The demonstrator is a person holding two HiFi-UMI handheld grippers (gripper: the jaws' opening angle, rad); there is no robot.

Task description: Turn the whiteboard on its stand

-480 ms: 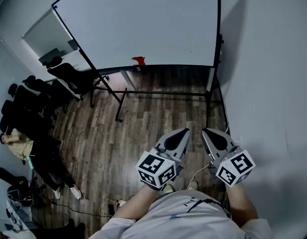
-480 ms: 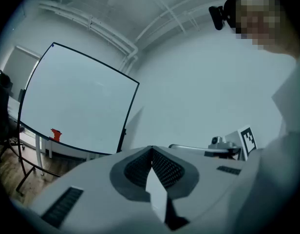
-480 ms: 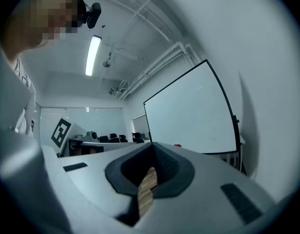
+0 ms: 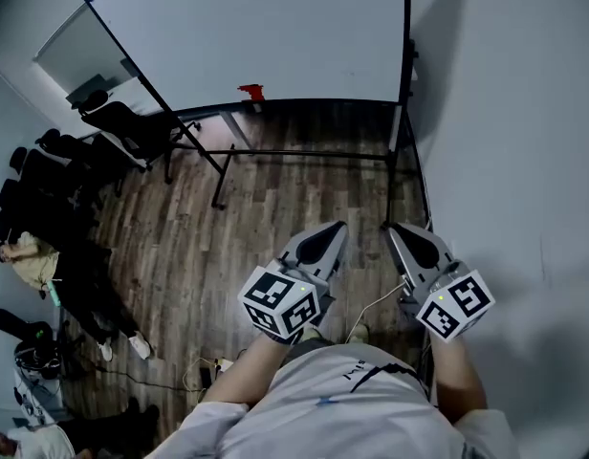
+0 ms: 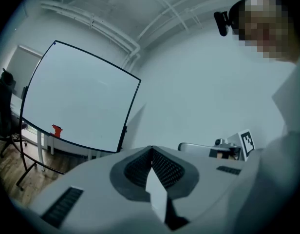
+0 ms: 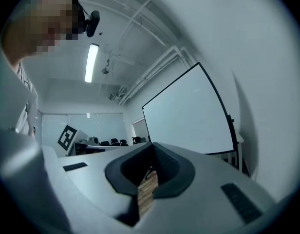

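Task not begun, as far as you can judge. The whiteboard (image 4: 266,36) faces you untouched, and both claws are well short of it. All the turning is left: you probably have to close in, take an edge of the frame, and swing the panel round.

Whiteboard: upright on its stand (image 4: 304,153), straight ahead of you. It is a large flat panel, smooth matte white and blank, with a thin dark frame. A dark tray runs along its bottom edge and carries a small red item (image 4: 250,92) left of centre, too small to identify.

Stand: slim black metal tube. A crossbar runs below the whiteboard, and angled legs are splayed on the floor (image 4: 180,247), which is dark wood-look planks.

Right of the whiteboard and close by is a plain pale wall (image 4: 505,113). Left of it are black chairs (image 4: 118,127).

Left gripper (image 4: 339,228): jaws pressed together, nothing between them, held level and aimed at the whiteboard.

Right gripper (image 4: 392,229): the same, jaws closed on nothing.

Both have grey moulded shells and dark ribbed pads, with marker cubes at the rear.
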